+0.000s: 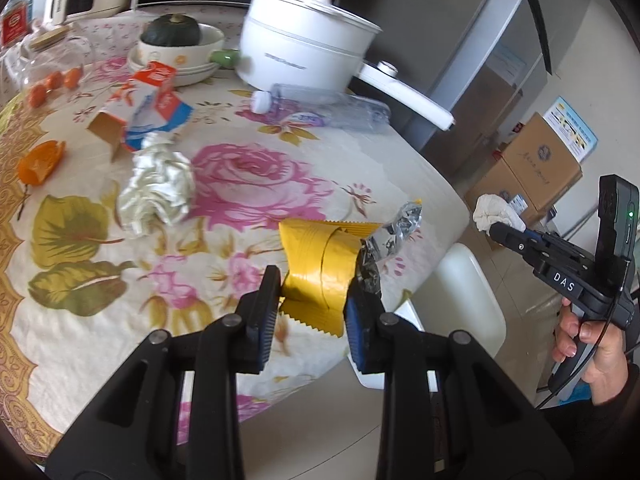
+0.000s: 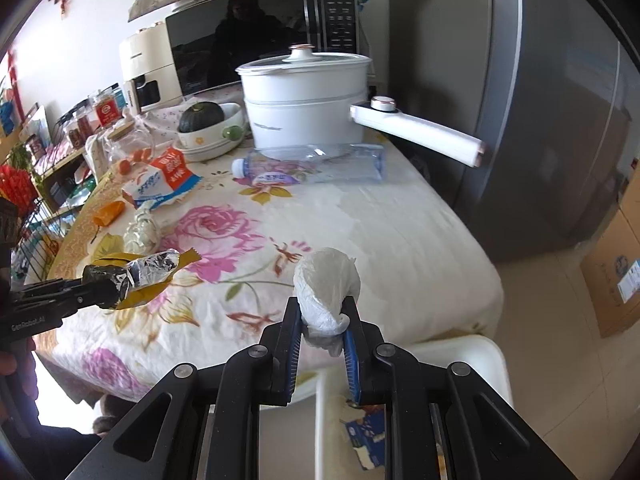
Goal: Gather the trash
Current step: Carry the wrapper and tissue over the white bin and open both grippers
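We see a desk under a cream cloth printed with large pink roses and olive leaves [image 1: 240, 168], its weave soft and slightly rumpled. Our left gripper [image 1: 312, 300] has its ribbed black and blue jaws set narrow, pinching a crinkled yellow foil snack wrapper with a zigzag-cut edge and silver lining [image 1: 320, 260]; the wrapper is lifted above the cloth near the desk's front edge. Our right gripper [image 2: 322, 320] has its jaws almost together, clamped on a crumpled white tissue wad [image 2: 326, 284], soft and rounded, held over the front edge of the desk. In the left wrist view a hand [image 1: 588, 344] grips the right tool's handle.

More litter lies on the cloth: a crushed ball of glossy white paper [image 1: 158, 184], a flattened orange, white and blue carton with a brown cardboard inside [image 1: 148, 112], a curved piece of orange peel [image 1: 40, 162], and a clear plastic bottle with a white cap and purple label lying on its side [image 2: 308, 166].

Behind them stand a smooth white lidded electric pot with a long straight handle [image 2: 308, 108] and a cream ceramic bowl holding a dark green squash [image 2: 208, 120]. Below the desk edge sits a white plastic bin with a rounded rim [image 2: 460, 352], some paper in it.
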The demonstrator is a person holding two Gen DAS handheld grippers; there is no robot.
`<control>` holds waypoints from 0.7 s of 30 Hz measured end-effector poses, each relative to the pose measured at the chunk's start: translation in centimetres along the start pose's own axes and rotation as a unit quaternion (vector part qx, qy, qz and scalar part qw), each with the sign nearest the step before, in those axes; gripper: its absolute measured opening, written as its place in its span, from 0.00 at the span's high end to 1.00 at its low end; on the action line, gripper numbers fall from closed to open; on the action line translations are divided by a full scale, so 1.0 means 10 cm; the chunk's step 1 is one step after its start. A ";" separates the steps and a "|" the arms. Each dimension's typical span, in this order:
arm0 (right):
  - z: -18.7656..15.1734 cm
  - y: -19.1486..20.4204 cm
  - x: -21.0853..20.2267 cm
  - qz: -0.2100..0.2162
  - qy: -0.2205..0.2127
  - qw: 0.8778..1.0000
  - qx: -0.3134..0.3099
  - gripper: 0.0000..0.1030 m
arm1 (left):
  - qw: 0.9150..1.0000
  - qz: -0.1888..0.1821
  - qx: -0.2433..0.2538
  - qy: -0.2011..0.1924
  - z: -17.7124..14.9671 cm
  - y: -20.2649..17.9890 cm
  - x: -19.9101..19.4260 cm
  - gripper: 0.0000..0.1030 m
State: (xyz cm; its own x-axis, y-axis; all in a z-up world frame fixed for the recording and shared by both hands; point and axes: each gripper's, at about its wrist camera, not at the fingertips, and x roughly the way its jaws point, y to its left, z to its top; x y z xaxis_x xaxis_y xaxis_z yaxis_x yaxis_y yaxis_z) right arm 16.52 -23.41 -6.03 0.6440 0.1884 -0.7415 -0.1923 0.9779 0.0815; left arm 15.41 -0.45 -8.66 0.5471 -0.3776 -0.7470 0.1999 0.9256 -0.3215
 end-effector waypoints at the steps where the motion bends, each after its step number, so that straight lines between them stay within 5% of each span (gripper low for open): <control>1: -0.03 -0.05 -0.02 -0.003 0.002 1.000 0.002 0.81 | 1.000 -0.004 0.005 0.002 -0.01 -0.07 0.03 0.69; 21: -0.79 -1.26 -0.45 -0.061 0.041 0.995 0.063 0.80 | 0.992 -0.056 0.102 0.057 -0.25 -1.37 0.73 0.69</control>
State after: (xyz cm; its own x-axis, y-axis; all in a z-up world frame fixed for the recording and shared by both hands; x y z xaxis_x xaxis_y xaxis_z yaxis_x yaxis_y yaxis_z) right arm 10.20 -37.31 -9.01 0.5938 0.0653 -0.8020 -0.0189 0.9976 0.0672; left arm 14.62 -15.97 -11.16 0.4189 -0.4683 -0.7779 0.4209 0.8593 -0.2906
